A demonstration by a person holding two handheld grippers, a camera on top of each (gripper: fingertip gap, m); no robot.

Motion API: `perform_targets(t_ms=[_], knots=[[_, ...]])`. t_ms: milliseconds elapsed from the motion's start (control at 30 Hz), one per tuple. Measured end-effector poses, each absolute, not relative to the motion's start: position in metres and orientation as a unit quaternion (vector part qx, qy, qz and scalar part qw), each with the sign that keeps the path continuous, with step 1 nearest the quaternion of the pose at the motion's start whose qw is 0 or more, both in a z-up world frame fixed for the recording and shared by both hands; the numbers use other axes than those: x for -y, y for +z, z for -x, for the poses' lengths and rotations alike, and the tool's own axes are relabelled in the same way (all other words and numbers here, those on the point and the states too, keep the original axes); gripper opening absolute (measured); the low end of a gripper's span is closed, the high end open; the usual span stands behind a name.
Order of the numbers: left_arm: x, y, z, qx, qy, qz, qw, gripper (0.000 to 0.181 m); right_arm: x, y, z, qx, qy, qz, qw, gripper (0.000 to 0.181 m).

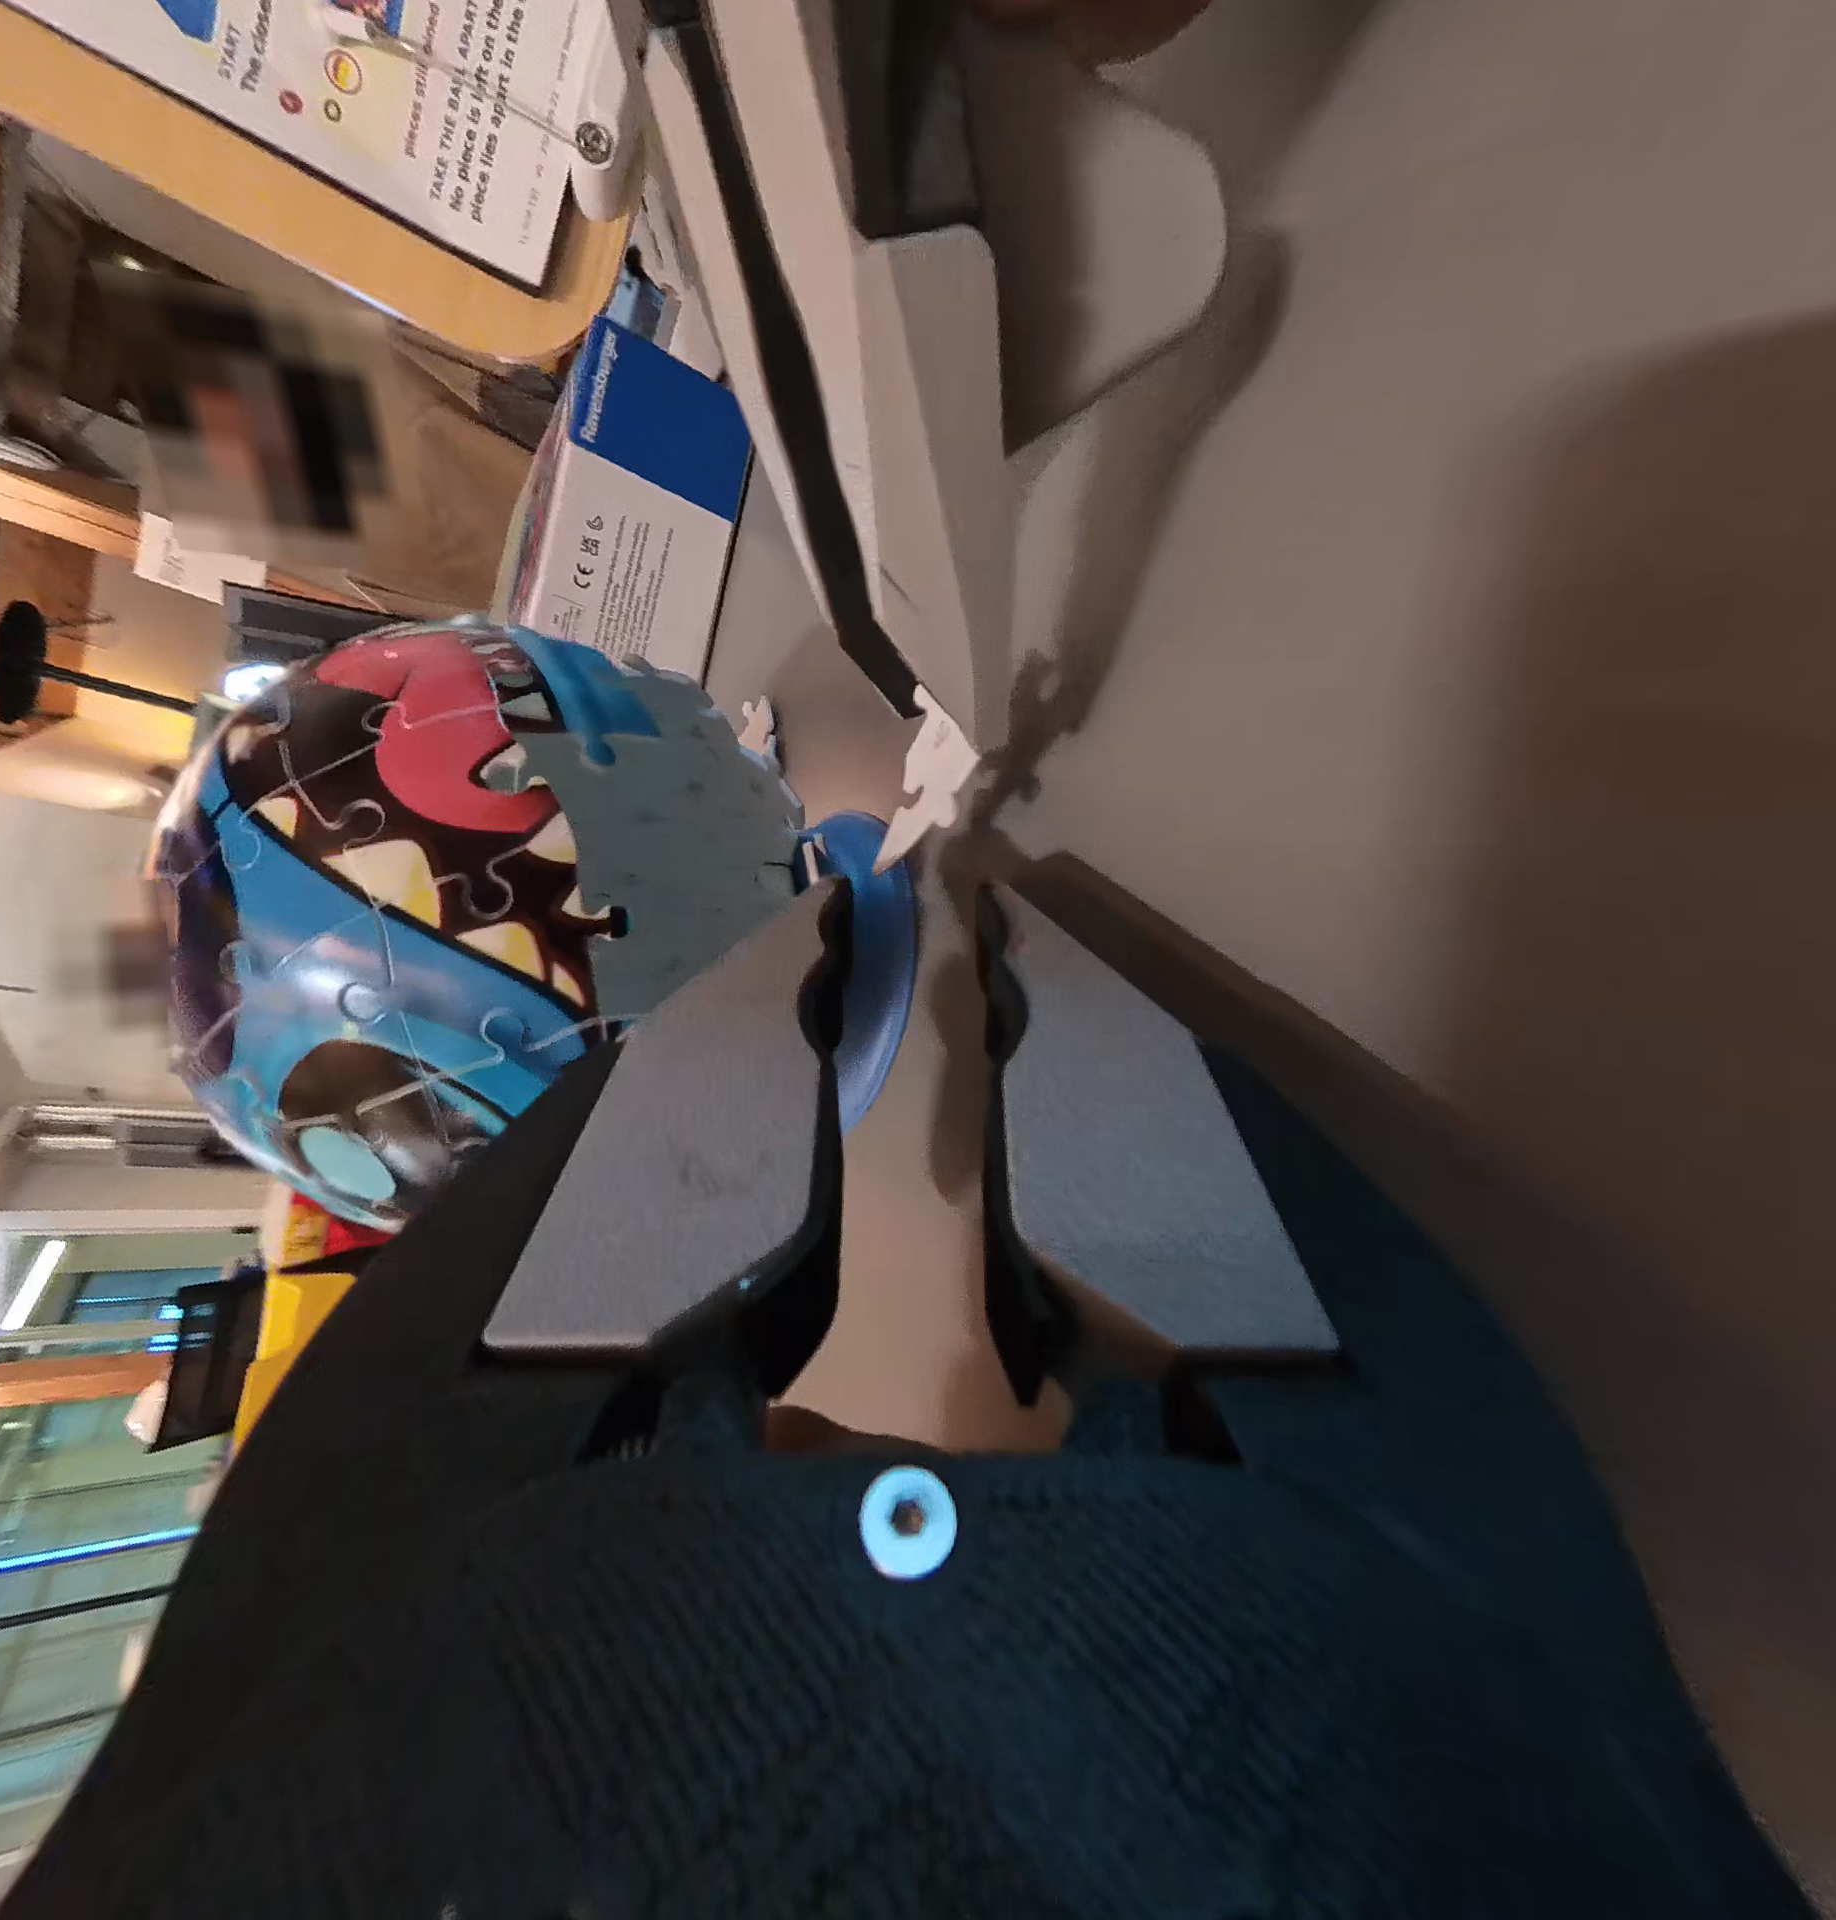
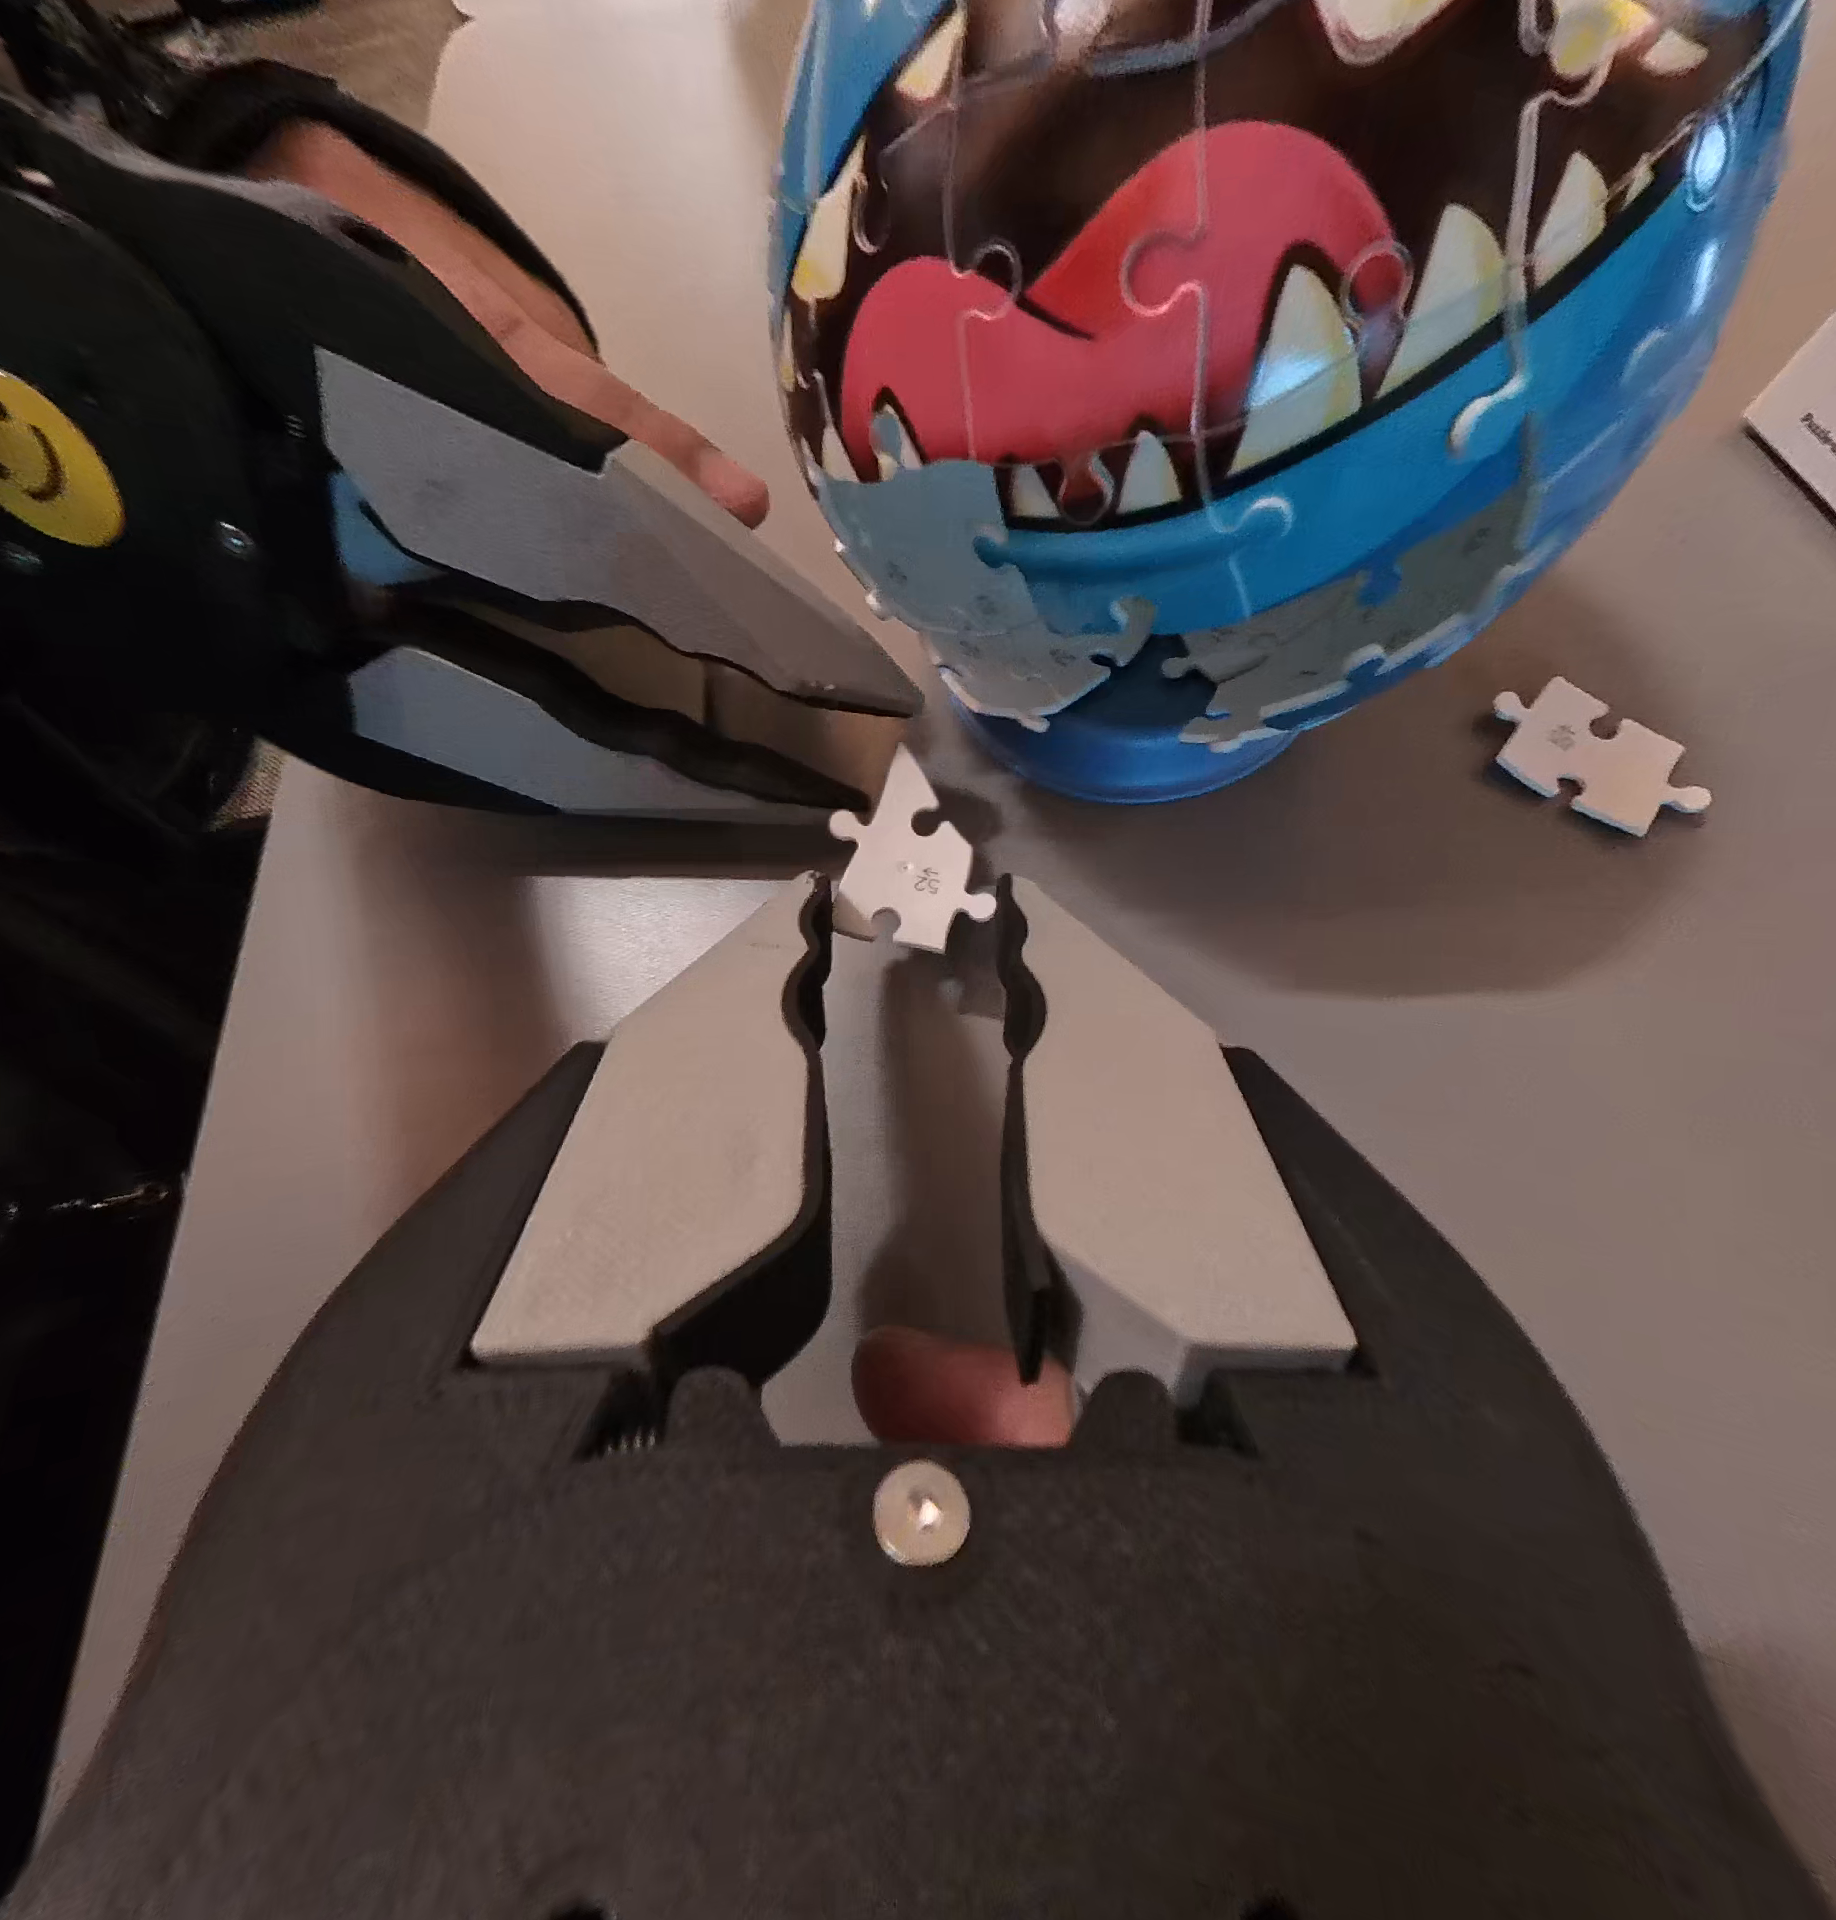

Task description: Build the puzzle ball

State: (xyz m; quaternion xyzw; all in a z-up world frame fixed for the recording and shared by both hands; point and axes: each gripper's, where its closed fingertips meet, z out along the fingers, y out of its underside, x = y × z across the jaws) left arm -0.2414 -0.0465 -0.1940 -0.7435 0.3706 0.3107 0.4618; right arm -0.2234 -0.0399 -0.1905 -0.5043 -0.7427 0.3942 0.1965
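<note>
The puzzle ball point(image 2: 1257, 312) is blue with a toothed mouth and pink tongue. It stands on a blue stand point(image 2: 1132, 758) on the table, and a gap near its bottom shows grey piece backs. The ball also shows in the left wrist view point(image 1: 374, 883). My right gripper point(image 2: 909, 888) is shut on a grey-backed puzzle piece point(image 2: 909, 862), held just above the table in front of the stand. My left gripper point(image 1: 909, 904) is open. Its tips point(image 2: 883, 758) are right at the far end of the piece point(image 1: 929, 769), and the right gripper point(image 1: 909, 696) reaches in from above.
Two joined loose pieces point(image 2: 1600, 753) lie right of the stand. A white booklet point(image 2: 1828, 436) sits at the right edge. A blue and white puzzle box point(image 1: 644, 499) and an instruction sheet point(image 1: 426, 104) on a wooden board lie behind the ball. The grey table point(image 2: 1309, 1143) has bare room nearby.
</note>
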Motion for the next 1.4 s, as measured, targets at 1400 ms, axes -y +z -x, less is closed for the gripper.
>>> perform_targets(t_ms=[1400], knots=[[0.041, -0.174, 0.235, -0.474, 0.494, 0.562, 0.464, 0.0, 0.045, -0.169, 0.213, 0.714, 0.454, 0.485, 0.219, 0.005]])
